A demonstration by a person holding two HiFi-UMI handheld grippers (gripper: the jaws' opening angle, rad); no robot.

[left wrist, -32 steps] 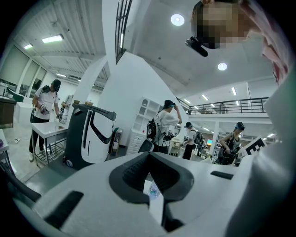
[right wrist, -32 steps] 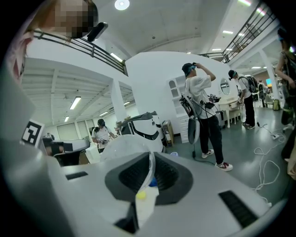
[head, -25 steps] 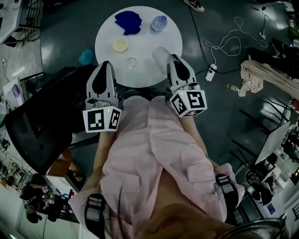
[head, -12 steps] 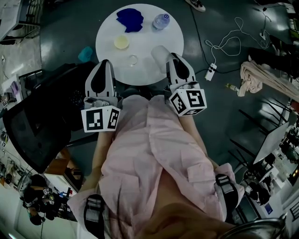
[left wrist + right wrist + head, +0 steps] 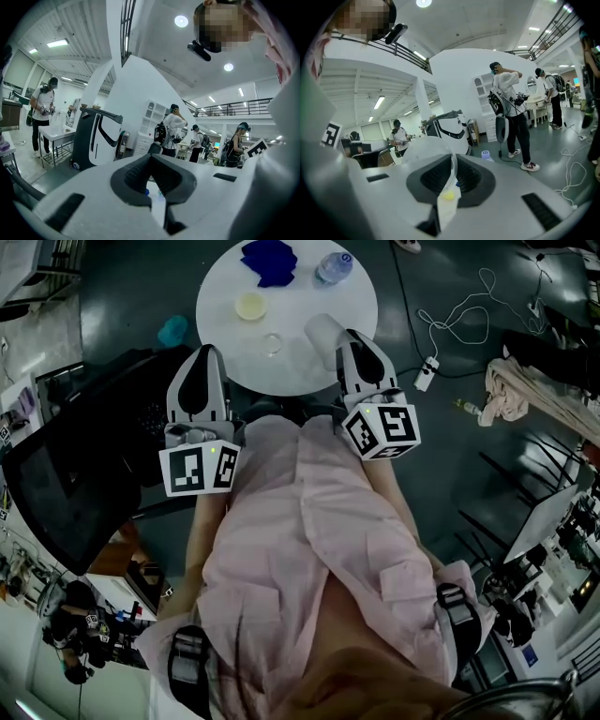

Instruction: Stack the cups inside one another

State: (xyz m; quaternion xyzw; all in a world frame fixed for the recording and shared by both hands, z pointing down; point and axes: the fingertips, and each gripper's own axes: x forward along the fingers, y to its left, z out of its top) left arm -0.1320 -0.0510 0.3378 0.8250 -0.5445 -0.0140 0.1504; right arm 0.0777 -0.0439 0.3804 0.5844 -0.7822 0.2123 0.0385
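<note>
A round white table (image 5: 352, 307) stands in front of the person. On it sit a shallow yellow cup (image 5: 250, 306) and a small clear cup (image 5: 272, 344). My right gripper (image 5: 349, 339) is at the table's near right edge, shut on the rim of a clear plastic cup (image 5: 322, 333). In the right gripper view that clear cup (image 5: 425, 146) rises left of the pinched jaws of the right gripper (image 5: 452, 177). My left gripper (image 5: 201, 358) hangs just off the table's near left edge. In the left gripper view the left gripper (image 5: 150, 174) is shut with nothing in it.
A blue cloth (image 5: 269, 261) and a water bottle (image 5: 335, 266) lie at the table's far side. A teal object (image 5: 172, 330) sits on the floor to the left, and a black chair (image 5: 66, 484) stands beside it. Cables and a power strip (image 5: 426, 374) lie on the right.
The table and both grippers sit slightly higher in the head view than a second ago. The right gripper still holds the clear cup, and the left gripper stays shut.
</note>
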